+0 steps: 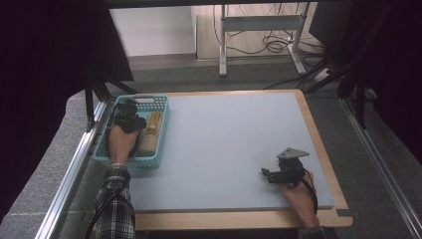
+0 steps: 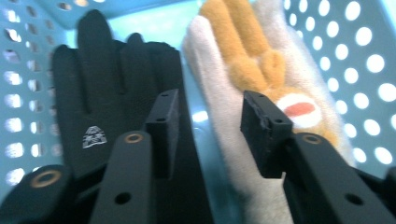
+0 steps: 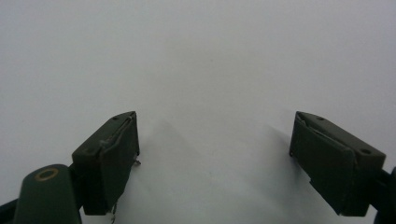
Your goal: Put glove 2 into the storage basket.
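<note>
**A:** What sits in the basket?

**B:** A turquoise perforated basket [image 1: 158, 103] stands at the far left corner of the pale blue-grey mat [image 1: 229, 144]. The left gripper view shows two gloves lying side by side on its floor: one black glove [image 2: 100, 100] with a small white logo, and one cream glove [image 2: 243, 70] with orange fingers and a round white patch carrying a red mark. From the high view the cream glove [image 1: 152, 127] reads just as a tan strip, and the black one is lost under the gripper.

**A:** Where is the left gripper?

**B:** The left gripper [image 2: 210, 128] is down inside the basket, its hand [image 1: 121, 142] reaching over the near wall. Its jaws stand partly open with a clear gap between them, holding nothing. One jaw lies over the black glove, the other over the cream glove; whether either touches the fabric cannot be told.

**A:** And the right?

**B:** In the high view the right gripper [image 1: 271, 175] rests low over the mat's near right area, well apart from the basket, with a grey three-cornered plate on top. Its own view shows the jaws [image 3: 215, 154] spread wide over bare mat, empty.

**A:** The count?

**B:** One basket, two gloves, two grippers, one mat on a wooden table [image 1: 323, 149].
</note>
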A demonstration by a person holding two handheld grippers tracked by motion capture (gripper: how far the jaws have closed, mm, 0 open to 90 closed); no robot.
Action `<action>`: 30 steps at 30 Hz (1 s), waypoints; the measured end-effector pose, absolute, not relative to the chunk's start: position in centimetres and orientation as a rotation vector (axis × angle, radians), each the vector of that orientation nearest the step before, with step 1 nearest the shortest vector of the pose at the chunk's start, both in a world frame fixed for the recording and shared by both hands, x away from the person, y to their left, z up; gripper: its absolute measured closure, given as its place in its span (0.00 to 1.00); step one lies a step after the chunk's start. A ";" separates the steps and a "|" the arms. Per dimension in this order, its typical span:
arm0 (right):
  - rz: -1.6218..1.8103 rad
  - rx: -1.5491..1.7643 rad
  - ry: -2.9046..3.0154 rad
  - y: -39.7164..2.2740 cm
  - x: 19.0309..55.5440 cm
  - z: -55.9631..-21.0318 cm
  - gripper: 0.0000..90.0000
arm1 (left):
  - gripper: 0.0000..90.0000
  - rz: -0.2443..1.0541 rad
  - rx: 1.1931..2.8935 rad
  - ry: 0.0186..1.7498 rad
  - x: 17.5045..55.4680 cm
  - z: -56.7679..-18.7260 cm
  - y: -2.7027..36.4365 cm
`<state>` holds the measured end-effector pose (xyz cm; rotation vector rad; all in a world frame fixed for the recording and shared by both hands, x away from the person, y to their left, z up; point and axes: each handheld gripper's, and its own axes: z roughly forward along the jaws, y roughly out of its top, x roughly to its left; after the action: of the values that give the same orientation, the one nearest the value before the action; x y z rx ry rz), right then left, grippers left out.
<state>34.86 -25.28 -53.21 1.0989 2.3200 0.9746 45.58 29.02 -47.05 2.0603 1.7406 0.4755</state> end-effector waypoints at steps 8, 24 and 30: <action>0.974 1.100 2.320 -25.3 34.8 -53.2 0.17 | 0.50 0.490 2.014 1.728 44.7 -46.3 29.9; 0.974 1.098 2.319 -25.3 34.8 -53.2 0.17 | 0.28 0.481 1.935 1.680 43.2 -45.3 30.4; 0.974 1.098 2.319 -25.3 34.8 -53.2 0.17 | 0.21 0.478 1.931 1.640 42.6 -45.1 30.4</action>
<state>34.84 -25.27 -53.21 1.0977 2.3192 0.9736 42.59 30.38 -45.11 1.9315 1.6404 0.4780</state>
